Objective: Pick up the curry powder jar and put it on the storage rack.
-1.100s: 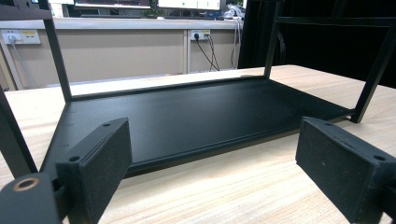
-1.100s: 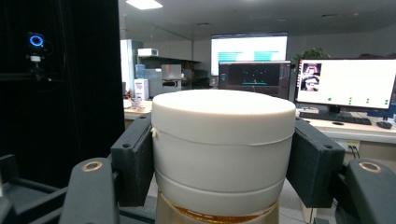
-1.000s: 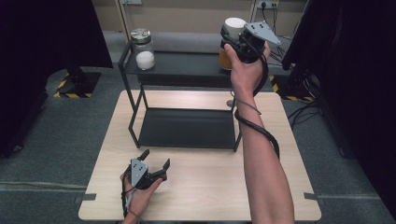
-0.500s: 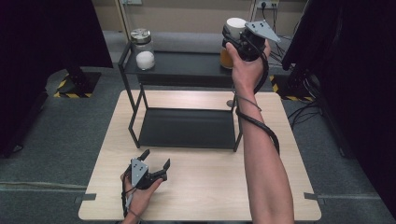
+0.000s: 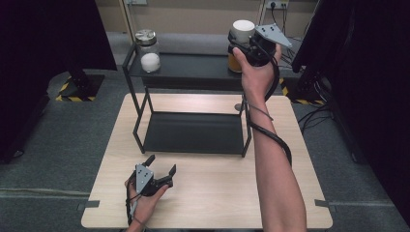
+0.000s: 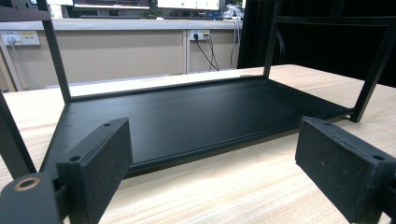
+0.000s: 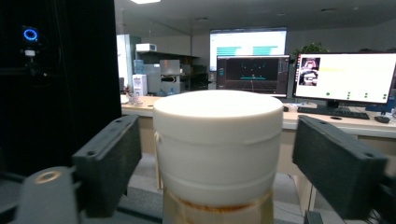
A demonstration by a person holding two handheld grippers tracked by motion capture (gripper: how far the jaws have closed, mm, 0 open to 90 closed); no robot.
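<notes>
A jar [image 5: 240, 34] with a white lid and amber contents stands on the right end of the black rack's top shelf [image 5: 193, 70]. My right gripper [image 5: 240, 49] reaches it from the right, and its jaws have just been opening. In the right gripper view the jar's lid [image 7: 217, 135] stands between the two pads [image 7: 109, 158] with a gap on each side, so the gripper [image 7: 218, 142] is open. My left gripper [image 5: 162, 164] rests open on the wooden table [image 5: 217, 193] in front of the rack, and its own view has nothing between the jaws [image 6: 210, 154].
A second jar [image 5: 149, 50] with a metal lid and white contents stands at the left end of the top shelf. The rack's lower tray [image 6: 187, 116] lies bare just ahead of the left gripper. Dark equipment and cables flank the table.
</notes>
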